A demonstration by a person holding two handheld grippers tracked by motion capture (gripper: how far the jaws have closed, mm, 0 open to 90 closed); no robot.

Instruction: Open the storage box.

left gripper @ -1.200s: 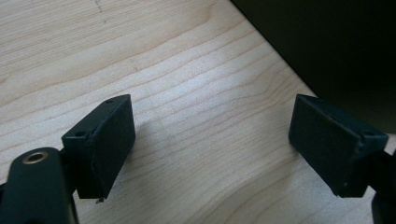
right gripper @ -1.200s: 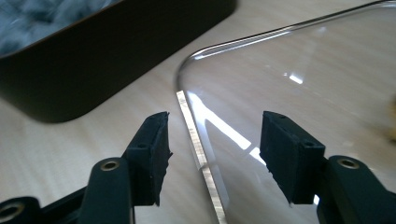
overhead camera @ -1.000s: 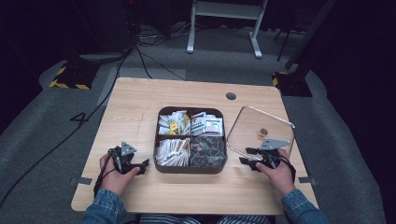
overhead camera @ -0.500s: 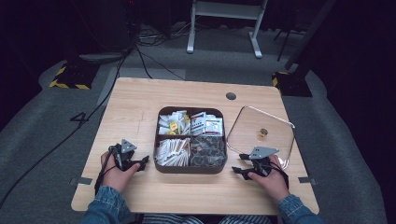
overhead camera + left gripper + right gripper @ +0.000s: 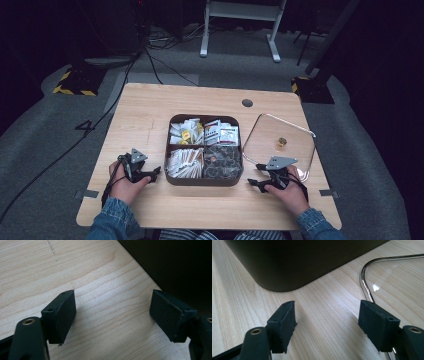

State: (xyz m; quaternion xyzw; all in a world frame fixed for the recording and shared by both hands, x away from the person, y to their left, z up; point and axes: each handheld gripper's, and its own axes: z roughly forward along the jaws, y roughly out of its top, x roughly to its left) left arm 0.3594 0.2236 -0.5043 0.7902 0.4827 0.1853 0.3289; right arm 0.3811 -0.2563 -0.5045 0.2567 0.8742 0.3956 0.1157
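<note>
From above I see the brown box (image 5: 204, 180) of packets between my grippers. Left gripper (image 5: 112, 315) gapes wide over bare table (image 5: 150, 107), holding nothing; right gripper (image 5: 327, 322) likewise, glass lid (image 5: 392, 275) just beside it.

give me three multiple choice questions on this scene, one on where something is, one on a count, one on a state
1. Where does the glass lid lie?
A. on the box
B. on the table right of the box
C. on the floor

2. How many compartments has the dark box?
A. two
B. four
C. six

3. How do the jaws of the right gripper stand?
A. apart, holding nothing
B. shut on the lid
C. shut on a packet

Key: 1 B, the lid lies flat beside the box; 2 B, dividers form a cross; 3 A, bare table shows between them.
</note>
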